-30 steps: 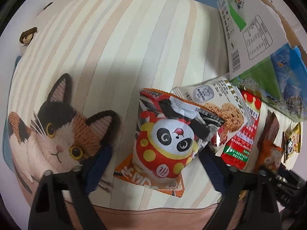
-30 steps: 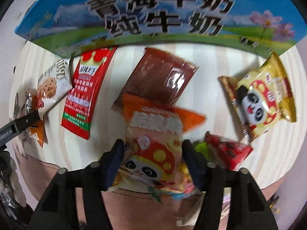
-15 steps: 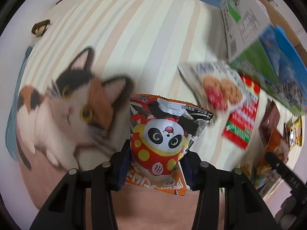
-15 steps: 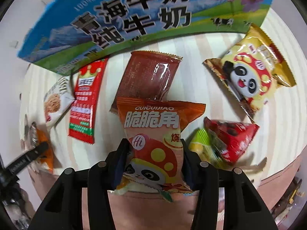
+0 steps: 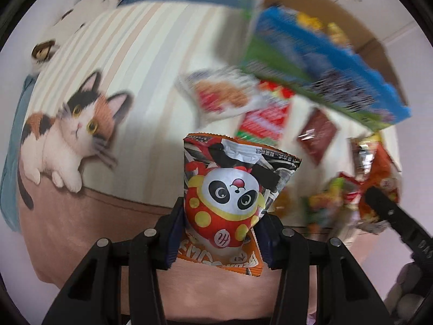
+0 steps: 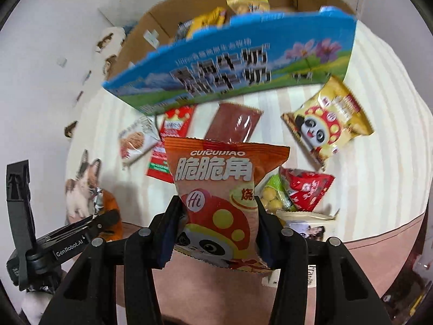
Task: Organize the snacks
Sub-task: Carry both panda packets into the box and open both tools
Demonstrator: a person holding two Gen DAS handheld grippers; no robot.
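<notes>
The panda snack bag (image 5: 227,197) is sitting clamped between the closed left tongs (image 5: 220,233), held clear above the striped cat-print cloth (image 5: 113,62). The orange snack bag (image 6: 219,189) is being gripped by the right tongs (image 6: 216,233), likewise off the cloth. Loose packets are lying beyond, beside the cardboard box (image 6: 243,81) holding more snacks.

left gripper (image 5: 220,233) | clamps panda snack bag (image 5: 232,197) (lifted) | over cat-print cloth (image 5: 130,86)
</notes>
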